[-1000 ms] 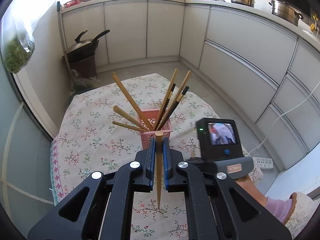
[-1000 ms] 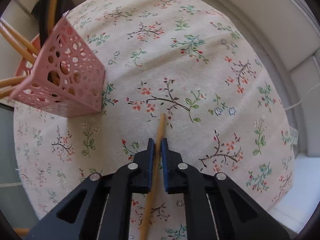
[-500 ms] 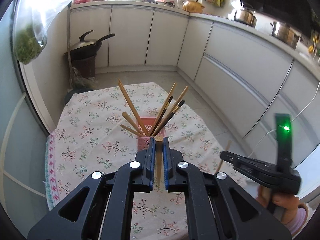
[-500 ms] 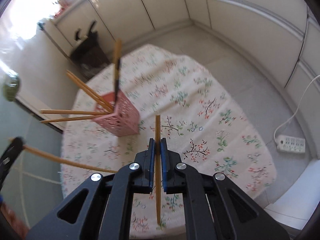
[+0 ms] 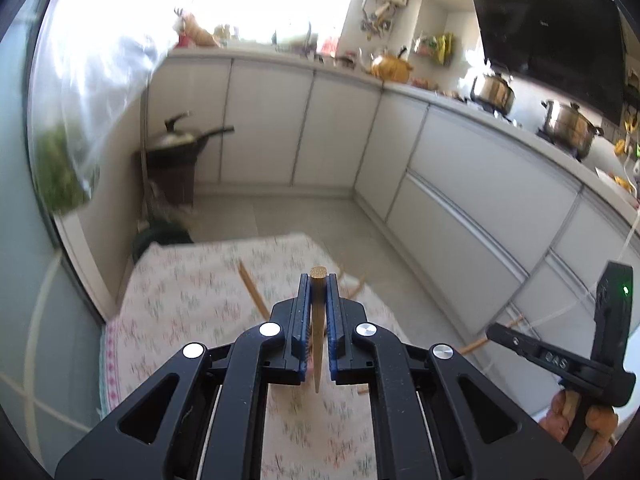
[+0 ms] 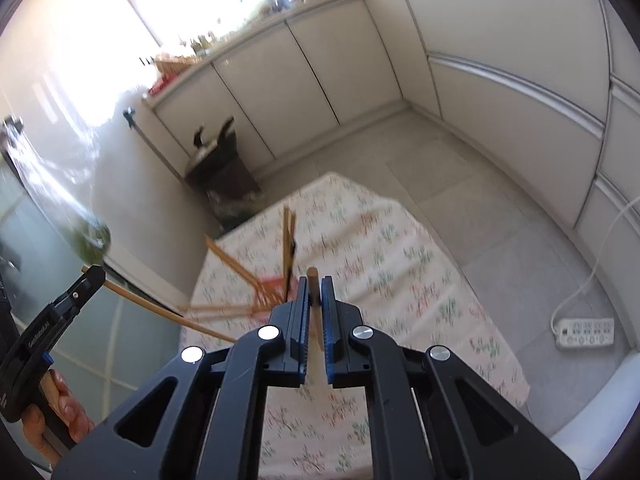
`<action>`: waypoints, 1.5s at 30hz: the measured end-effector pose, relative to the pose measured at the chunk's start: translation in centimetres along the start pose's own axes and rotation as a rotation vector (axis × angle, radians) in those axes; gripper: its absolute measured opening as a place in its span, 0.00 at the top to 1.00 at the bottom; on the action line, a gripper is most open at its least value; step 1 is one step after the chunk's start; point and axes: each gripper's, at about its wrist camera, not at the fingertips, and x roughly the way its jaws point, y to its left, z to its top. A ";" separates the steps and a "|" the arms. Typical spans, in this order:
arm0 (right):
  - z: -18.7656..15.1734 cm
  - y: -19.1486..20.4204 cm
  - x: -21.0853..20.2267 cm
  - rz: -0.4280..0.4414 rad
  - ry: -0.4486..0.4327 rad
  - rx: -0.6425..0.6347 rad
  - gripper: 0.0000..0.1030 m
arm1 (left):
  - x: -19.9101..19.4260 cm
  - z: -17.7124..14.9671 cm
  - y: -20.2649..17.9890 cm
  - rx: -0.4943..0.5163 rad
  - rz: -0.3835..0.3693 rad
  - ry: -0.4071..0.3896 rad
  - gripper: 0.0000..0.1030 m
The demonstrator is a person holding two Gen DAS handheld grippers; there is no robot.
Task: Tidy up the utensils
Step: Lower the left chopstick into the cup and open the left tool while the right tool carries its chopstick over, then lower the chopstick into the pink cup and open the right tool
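Note:
My left gripper (image 5: 318, 284) is shut on a wooden chopstick (image 5: 317, 320), held high above the floral tablecloth (image 5: 180, 300). My right gripper (image 6: 315, 286) is shut on another wooden chopstick (image 6: 314, 296). In the right wrist view the pink holder (image 6: 270, 284) with several chopsticks (image 6: 232, 264) stands on the cloth below, just left of my fingertips. The left gripper (image 6: 86, 280) with its chopstick shows at far left there. The right gripper (image 5: 496, 330) shows at right in the left wrist view. The holder is hidden behind my left jaws; only chopstick tips (image 5: 250, 284) show.
White kitchen cabinets (image 5: 460, 184) run along the back and right. A wok (image 5: 180, 144) sits on a stand by the left wall. Pots (image 5: 568, 128) stand on the counter. A power strip (image 6: 584, 332) lies on the floor right of the table.
Both grippers have lifted and tilted up with their chopsticks; the views now show more of the kitchen and less of the table. The pink holder has dropped behind my left jaws.

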 end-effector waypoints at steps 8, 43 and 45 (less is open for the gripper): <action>2.6 0.1 0.3 0.025 -0.040 0.002 0.94 | 2.1 3.1 0.4 -0.032 0.020 -0.040 0.94; 5.7 8.5 2.2 0.030 -0.075 -0.071 0.94 | 1.1 -0.9 9.0 -0.294 0.100 -0.083 0.49; 6.2 9.8 3.5 0.024 -0.071 -0.082 0.94 | 1.1 -0.9 9.2 -0.299 0.092 -0.080 0.49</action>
